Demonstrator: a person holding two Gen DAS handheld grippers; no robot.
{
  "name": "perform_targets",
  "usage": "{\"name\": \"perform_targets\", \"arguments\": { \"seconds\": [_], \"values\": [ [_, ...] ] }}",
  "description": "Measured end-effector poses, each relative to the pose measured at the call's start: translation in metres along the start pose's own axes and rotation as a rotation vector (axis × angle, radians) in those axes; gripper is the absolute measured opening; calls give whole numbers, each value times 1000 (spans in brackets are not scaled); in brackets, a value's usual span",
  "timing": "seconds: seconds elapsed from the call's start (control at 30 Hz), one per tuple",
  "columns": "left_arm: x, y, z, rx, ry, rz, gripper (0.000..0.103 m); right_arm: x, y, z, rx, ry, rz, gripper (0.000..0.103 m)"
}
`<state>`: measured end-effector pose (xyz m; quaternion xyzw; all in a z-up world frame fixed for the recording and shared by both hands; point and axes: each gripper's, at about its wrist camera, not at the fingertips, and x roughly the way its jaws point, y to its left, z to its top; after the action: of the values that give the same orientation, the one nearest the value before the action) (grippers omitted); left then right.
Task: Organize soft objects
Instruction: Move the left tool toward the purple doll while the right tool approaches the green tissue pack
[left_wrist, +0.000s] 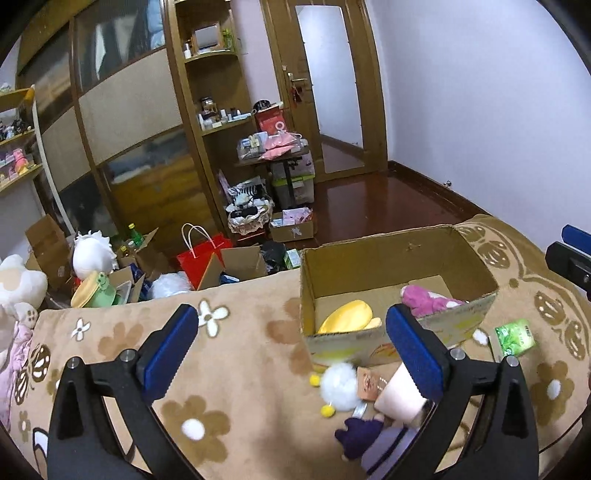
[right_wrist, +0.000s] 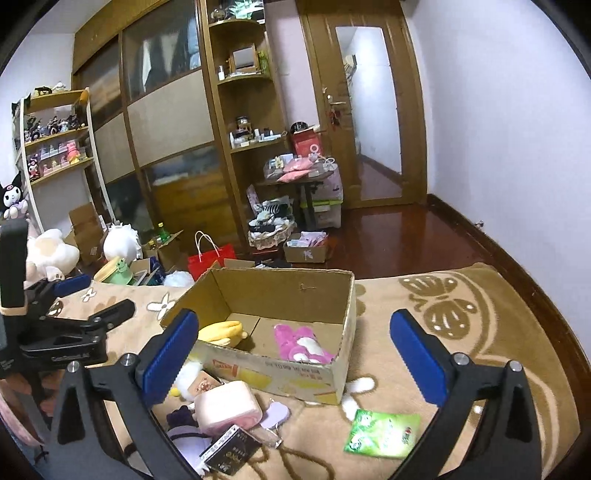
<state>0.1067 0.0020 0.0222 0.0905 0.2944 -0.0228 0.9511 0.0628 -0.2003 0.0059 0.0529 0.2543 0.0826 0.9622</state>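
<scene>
Nearest us, both hand-held grippers, left (left_wrist: 291, 350) and right (right_wrist: 293, 356), gape wide and hold nothing. We judge the pale pink soft block (right_wrist: 228, 407) next: it lies just below-left of the right one, nearer it, short of the open cardboard box (right_wrist: 332, 373).

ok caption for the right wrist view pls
Open right tongs above a cardboard box holding a yellow plush and a pink plush on a floral blanket.

Bedroom: wardrobe (right_wrist: 162, 122), plush toys (right_wrist: 50, 254)
</scene>
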Motion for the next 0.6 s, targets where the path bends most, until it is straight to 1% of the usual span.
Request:
{"name": "perform_targets", "arguments": {
  "seconds": [0.17,0.27,0.43,0.6],
  "values": [
    [-27,8,-6,-38,-1,-6,101,-24,2,0,6,-20,-11,103],
    [-34,7,-10,-42,14,-15,101,-35,3,-3,9,-25,-16,103],
    [-41,4,-20,-37,47,-19,101,-44,0,-11,11,-16,-32,103],
    [-39,2,-28,-43,87,-34,101,-46,-4,-19,21,3,-38,103]
  ]
}}
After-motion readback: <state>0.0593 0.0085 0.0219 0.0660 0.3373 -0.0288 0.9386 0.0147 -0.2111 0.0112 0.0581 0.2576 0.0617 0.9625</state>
